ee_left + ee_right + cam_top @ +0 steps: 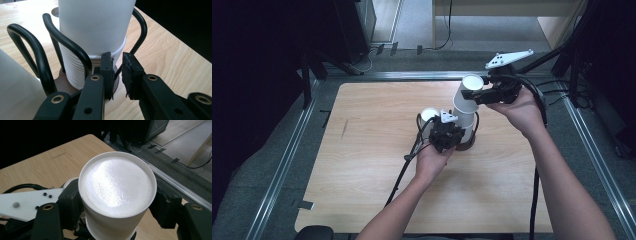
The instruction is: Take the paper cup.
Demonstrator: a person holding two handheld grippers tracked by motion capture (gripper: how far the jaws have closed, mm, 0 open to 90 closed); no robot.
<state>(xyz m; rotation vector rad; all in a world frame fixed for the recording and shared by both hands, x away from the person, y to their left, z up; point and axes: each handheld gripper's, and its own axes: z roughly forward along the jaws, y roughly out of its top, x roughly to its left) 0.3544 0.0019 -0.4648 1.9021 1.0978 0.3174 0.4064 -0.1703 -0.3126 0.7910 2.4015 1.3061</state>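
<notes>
A tall stack of upturned white paper cups (463, 111) stands in a black wire cup holder (67, 43) on a round brown base (61, 84). My right gripper (478, 95) is shut on the top cup (117, 182), one jaw on each side just below its closed end. My left gripper (447, 136) is low at the holder's foot. Its jaws (117, 75) are nearly together with a thin black wire of the holder between them. The ribbed rims of the stacked cups (72, 67) show just behind that wire.
A second white cup (429, 114) stands just left of the holder, and it shows large at the left gripper view's lower left (15, 87). The wooden table (362, 175) ends in a metal frame (287, 160). Cables trail from both grippers.
</notes>
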